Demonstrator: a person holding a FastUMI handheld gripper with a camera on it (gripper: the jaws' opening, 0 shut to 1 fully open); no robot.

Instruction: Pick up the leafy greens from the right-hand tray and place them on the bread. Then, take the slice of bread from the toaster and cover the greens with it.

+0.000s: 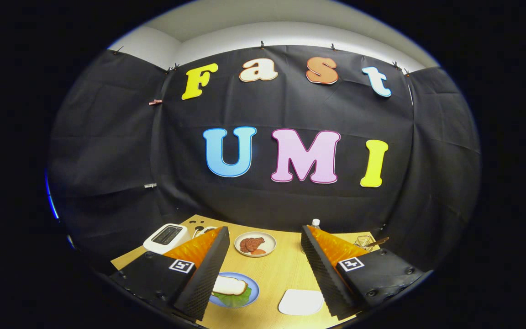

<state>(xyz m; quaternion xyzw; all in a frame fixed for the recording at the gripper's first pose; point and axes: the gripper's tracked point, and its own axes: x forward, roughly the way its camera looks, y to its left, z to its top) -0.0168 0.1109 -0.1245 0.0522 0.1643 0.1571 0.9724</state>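
My gripper (265, 229) is open and held above the wooden table (276, 274), with nothing between its fingers. Just inside the left finger, a blue plate (253, 289) holds a slice of bread (229, 285) lying on top of the leafy greens (235, 300), whose edge pokes out beneath it. What lies under the greens is hidden. A white tray (300, 302) sits bare by the right finger. The white toaster (167, 236) stands beyond the left finger, its slot dark.
A cream plate with brown meat slices (255, 243) sits between and beyond the fingers. A bottle cap (316, 223) shows past the right fingertip. A wire basket (363, 240) with a wooden handle stands at the table's far right. Black cloth closes off the back.
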